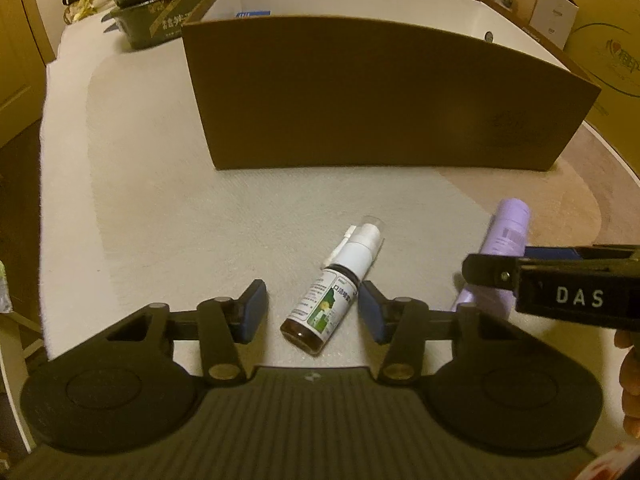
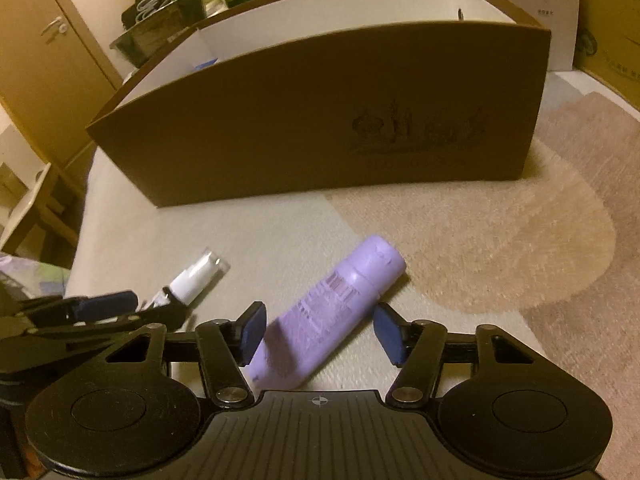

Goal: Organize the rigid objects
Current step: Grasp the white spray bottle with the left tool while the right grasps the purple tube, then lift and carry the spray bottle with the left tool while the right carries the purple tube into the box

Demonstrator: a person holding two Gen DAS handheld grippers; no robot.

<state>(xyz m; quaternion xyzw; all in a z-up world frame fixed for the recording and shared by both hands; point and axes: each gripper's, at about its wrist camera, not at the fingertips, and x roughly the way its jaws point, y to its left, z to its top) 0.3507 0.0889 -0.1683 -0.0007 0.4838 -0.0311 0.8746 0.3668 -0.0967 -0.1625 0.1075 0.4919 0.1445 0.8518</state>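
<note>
A small brown spray bottle [image 1: 320, 312] with a white nozzle and clear cap lies on the pale cloth. It sits between the blue pads of my left gripper [image 1: 312, 308]. The right pad is close against it and the left pad stands clear, so the gripper is open. A lilac tube [image 2: 320, 316] lies slanted between the pads of my right gripper [image 2: 320, 332], which are near its sides without visibly pressing. A brown open box [image 1: 380, 100] with white inner walls stands just behind both objects. The lilac tube [image 1: 508, 232] and a right finger [image 1: 480, 272] show at the right of the left wrist view.
Dark stacked containers [image 1: 160, 0] stand at the back left and cardboard cartons [image 1: 580, 20] at the back right. A wooden cabinet [image 2: 48, 40] is beyond the table's left edge. A person's fingers [image 1: 630, 380] show at the right rim. Something blue [image 1: 252, 14] lies inside the box.
</note>
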